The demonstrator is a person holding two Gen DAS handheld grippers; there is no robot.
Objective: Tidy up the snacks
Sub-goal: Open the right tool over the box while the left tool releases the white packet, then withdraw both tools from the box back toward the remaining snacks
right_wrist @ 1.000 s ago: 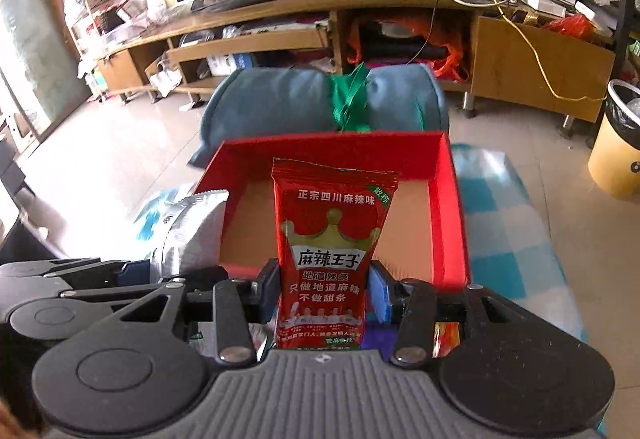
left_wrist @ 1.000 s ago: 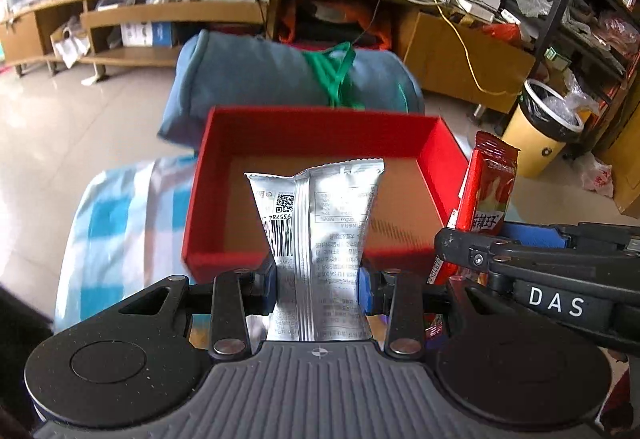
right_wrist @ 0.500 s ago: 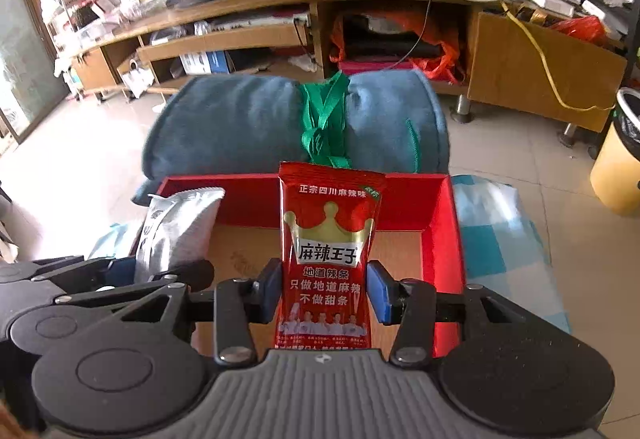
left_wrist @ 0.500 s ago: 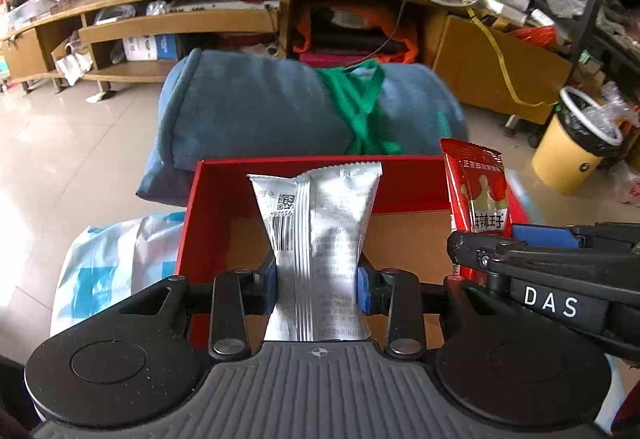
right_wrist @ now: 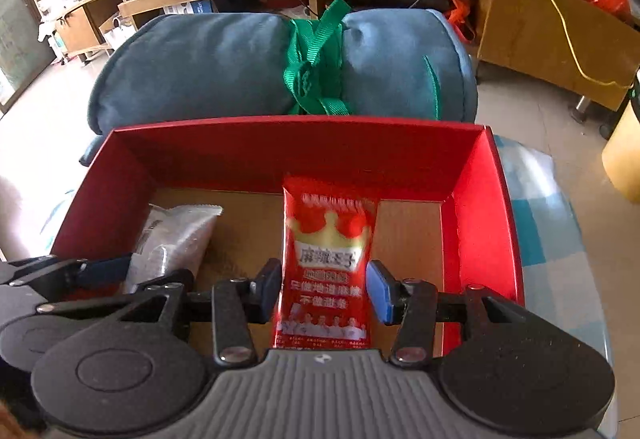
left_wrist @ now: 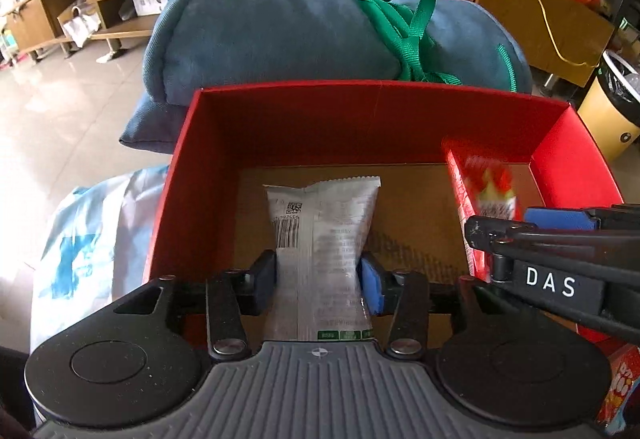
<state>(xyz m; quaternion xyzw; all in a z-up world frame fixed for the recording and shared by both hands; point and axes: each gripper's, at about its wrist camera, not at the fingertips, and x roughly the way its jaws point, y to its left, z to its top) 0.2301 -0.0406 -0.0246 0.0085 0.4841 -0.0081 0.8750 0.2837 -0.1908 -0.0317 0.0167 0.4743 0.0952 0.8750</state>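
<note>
- My left gripper pinches a silver packet over the red box.
- My right gripper, at 3 o'clock, apparently loosens around a blurred red packet.
- Neither packet is dropped yet.
</note>
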